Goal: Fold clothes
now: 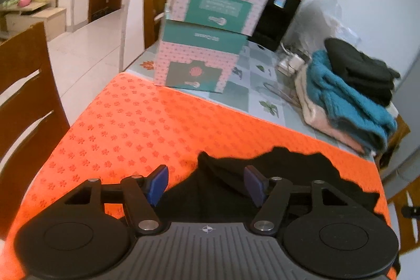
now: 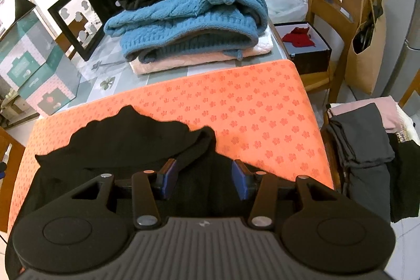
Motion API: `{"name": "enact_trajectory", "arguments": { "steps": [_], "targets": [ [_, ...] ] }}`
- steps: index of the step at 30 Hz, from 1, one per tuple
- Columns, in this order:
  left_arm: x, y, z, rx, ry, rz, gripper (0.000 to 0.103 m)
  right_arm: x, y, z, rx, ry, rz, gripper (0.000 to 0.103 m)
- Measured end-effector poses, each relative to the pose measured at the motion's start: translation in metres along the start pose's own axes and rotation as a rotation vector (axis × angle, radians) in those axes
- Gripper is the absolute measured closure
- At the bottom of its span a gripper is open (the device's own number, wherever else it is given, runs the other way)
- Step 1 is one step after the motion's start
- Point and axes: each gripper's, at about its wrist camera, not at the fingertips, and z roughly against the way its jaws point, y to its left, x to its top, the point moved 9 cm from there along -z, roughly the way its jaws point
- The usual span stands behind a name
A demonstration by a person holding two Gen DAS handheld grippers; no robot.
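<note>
Your left gripper (image 1: 206, 184) has its jaws spread, blue pads not touching anything, and the black garment (image 1: 262, 175) lies rumpled on the orange mat (image 1: 131, 122) right under and just beyond the fingertips. Nothing is pinched there as far as I can see. Same story on your right gripper (image 2: 203, 180): jaws apart, with the black garment (image 2: 126, 138) below the gap and spilling off to the left of the jaws, a bunched fold running up just past the left pad. The cloth looks loose between the pads, not clamped. Straight ahead of the right jaws, well past the mat (image 2: 262, 109), there's the folded stack with the blue sweater (image 2: 189, 20) under a black piece. Ahead of the left jaws sit two teal and pink boxes (image 1: 207, 43).
</note>
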Motion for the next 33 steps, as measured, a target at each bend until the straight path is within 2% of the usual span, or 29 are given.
{"name": "enact_trajectory", "arguments": {
  "steps": [10,20,27,33],
  "targets": [
    [-0.067,-0.037,-0.007,-0.045,0.128,-0.141,0.037,-0.046,0.032,-0.014,0.0,0.066,0.134,0.046],
    [-0.125,-0.049,-0.025,-0.087,0.263,-0.181,0.037,-0.072,0.085,-0.045,0.056,0.121,0.247,0.041],
    [-0.138,-0.046,-0.025,-0.084,0.257,-0.25,0.036,-0.076,0.129,-0.073,0.126,0.147,0.316,0.041],
    [-0.141,-0.052,-0.027,-0.085,0.259,-0.298,0.029,-0.081,0.163,-0.101,0.159,0.181,0.4,0.04]
  ]
}}
